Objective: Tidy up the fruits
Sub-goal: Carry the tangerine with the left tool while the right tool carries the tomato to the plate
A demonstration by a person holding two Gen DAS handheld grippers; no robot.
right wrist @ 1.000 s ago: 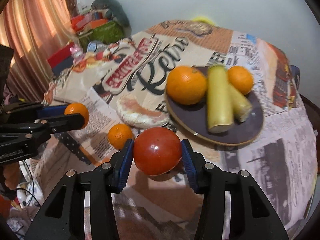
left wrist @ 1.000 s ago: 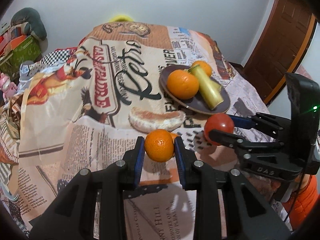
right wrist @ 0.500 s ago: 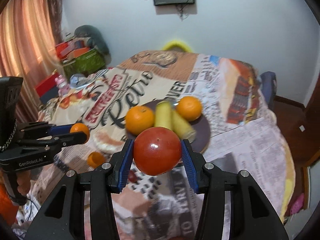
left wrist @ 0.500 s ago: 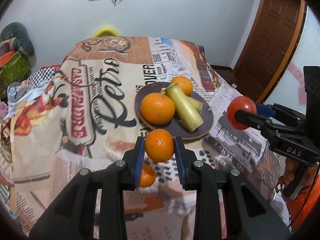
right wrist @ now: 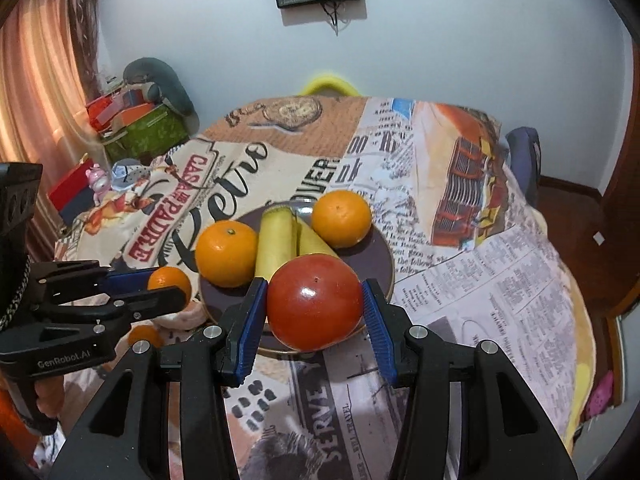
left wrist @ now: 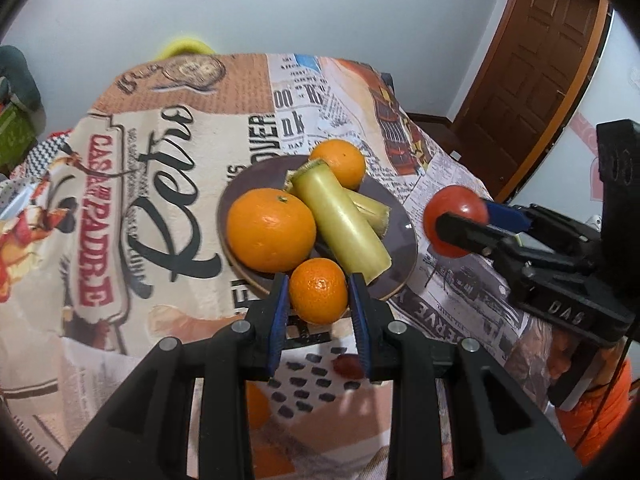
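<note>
A dark round plate (left wrist: 405,248) on the printed tablecloth carries a large orange (left wrist: 271,229), a smaller orange (left wrist: 338,162) and two yellow-green stalks (left wrist: 340,220). My left gripper (left wrist: 318,300) is shut on a small mandarin (left wrist: 318,291) just over the plate's near rim. From the right side, my right gripper (right wrist: 315,312) is shut on a red tomato (right wrist: 315,307) above the plate's (right wrist: 382,258) front edge. Each gripper shows in the other's view: the right one (left wrist: 456,222) at the plate's right, the left one (right wrist: 168,288) at its left.
Another small orange (right wrist: 144,336) and a pale peeled fruit (right wrist: 184,316) lie on the cloth left of the plate. Boxes and toys (right wrist: 136,128) crowd the far left. A brown door (left wrist: 532,80) stands right of the table, and a yellow chair back (right wrist: 328,82) behind it.
Both grippers have travelled forward to the plate with their fruit still held. The mandarin has gone from above the loose orange to the plate's near rim, and the tomato now hangs at the plate's edge.
</note>
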